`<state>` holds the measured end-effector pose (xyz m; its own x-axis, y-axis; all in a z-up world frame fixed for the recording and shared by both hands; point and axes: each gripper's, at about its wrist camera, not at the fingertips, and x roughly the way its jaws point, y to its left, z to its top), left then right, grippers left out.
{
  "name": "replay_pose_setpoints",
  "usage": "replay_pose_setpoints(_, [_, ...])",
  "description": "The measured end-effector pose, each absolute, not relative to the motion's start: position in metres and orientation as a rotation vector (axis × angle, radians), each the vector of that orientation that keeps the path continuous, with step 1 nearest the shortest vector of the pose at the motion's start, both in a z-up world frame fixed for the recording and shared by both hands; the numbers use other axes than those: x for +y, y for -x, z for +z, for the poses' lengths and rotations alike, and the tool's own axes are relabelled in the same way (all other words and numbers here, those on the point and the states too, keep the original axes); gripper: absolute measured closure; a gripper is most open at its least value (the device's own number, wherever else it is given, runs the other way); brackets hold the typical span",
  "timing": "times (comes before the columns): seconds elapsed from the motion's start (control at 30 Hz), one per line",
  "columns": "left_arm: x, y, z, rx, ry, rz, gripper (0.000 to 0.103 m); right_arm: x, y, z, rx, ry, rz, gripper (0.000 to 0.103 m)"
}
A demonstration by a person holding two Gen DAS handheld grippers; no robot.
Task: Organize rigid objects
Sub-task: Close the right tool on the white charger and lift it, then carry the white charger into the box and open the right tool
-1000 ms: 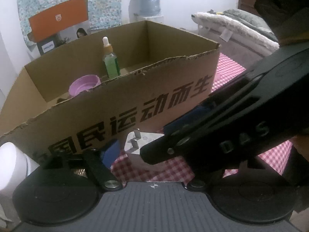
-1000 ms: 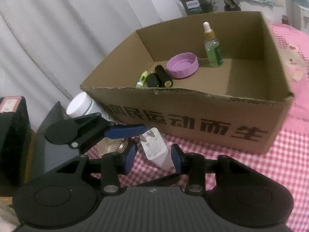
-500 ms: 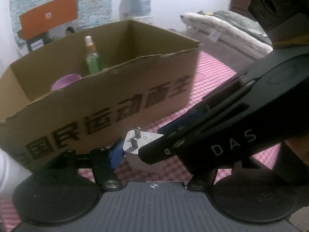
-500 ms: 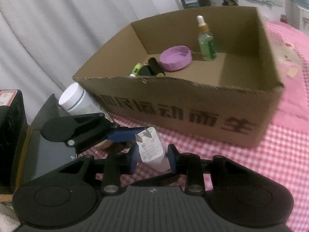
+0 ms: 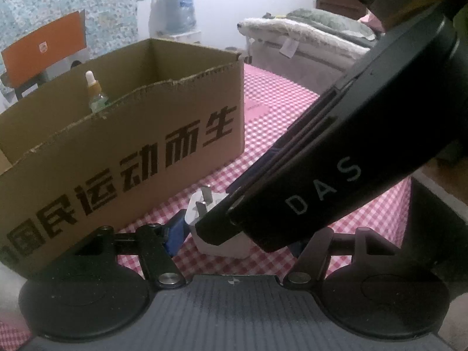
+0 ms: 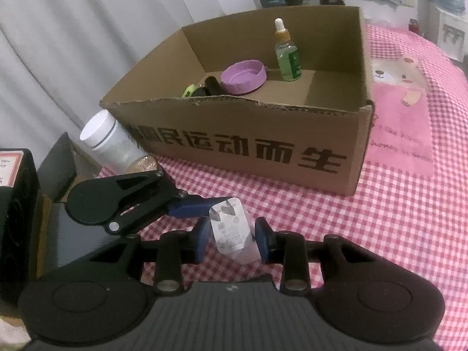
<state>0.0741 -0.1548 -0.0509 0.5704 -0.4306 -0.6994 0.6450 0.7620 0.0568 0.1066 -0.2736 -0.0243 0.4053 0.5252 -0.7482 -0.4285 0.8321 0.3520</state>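
A white charger plug (image 6: 229,228), prongs up, sits just above the checked cloth in front of the cardboard box (image 6: 248,146). My right gripper (image 6: 231,239) is shut on it, with a blue pad on each side. My left gripper (image 6: 199,206) reaches in from the left. In the left wrist view its left pad (image 5: 175,234) lies against the charger (image 5: 201,207). The right gripper (image 5: 216,225) crosses in front and hides the left gripper's (image 5: 235,238) other finger. The box (image 5: 146,152) holds a green dropper bottle (image 6: 288,58), a purple lid (image 6: 244,76) and black cylinders (image 6: 213,86).
A white jar (image 6: 102,134) and a gold round object (image 6: 143,162) stand by the box's left corner. A black case (image 6: 14,204) lies at the far left. The pink checked cloth (image 6: 409,204) spreads to the right. A bed with blankets (image 5: 307,38) stands behind.
The left gripper has slid sideways along the box front, and its jaws have narrowed beside the charger. The right gripper has kept its grip on the charger.
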Motion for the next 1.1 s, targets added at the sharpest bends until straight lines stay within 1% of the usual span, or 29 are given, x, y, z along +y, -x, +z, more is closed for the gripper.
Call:
replay_pose_setpoints(0.27, [-0.160, -0.080, -0.062, 0.722, -0.338, -0.633, 0.036, -0.265, -0.114, -0.029, 1.012, -0.075, 0.620, 0.066])
replay_pose_setpoints(0.37, [-0.160, -0.080, -0.062, 0.710, -0.340, -0.629, 0.038, -0.264, -0.115, -0.029, 1.015, -0.069, 0.622, 0.067])
replay_pose_setpoints(0.43, [-0.160, -0.079, -0.062, 0.706, -0.341, -0.626, 0.045, -0.264, -0.115, -0.029, 1.014, -0.065, 0.620, 0.067])
replay_pose_setpoints(0.47, [-0.159, -0.079, -0.061, 0.705, -0.336, -0.626, 0.046, -0.264, -0.115, -0.029, 1.013, -0.061, 0.619, 0.068])
replay_pose_setpoints(0.6, [-0.157, -0.077, -0.058, 0.690, -0.328, -0.622, 0.057, -0.263, -0.114, -0.027, 1.008, -0.049, 0.616, 0.070])
replay_pose_setpoints(0.83, [-0.155, -0.069, -0.044, 0.658, -0.319, -0.624, 0.057, -0.264, -0.106, -0.016, 0.988, -0.040, 0.611, 0.072])
replay_pose_setpoints(0.97, [-0.149, -0.060, -0.019, 0.608, -0.312, -0.614, 0.057, -0.263, -0.096, 0.006, 0.955, -0.031, 0.621, 0.072])
replay_pose_setpoints(1.1, [-0.146, -0.056, 0.018, 0.509, -0.322, -0.588, 0.057, -0.260, -0.089, 0.040, 0.897, -0.008, 0.653, 0.073])
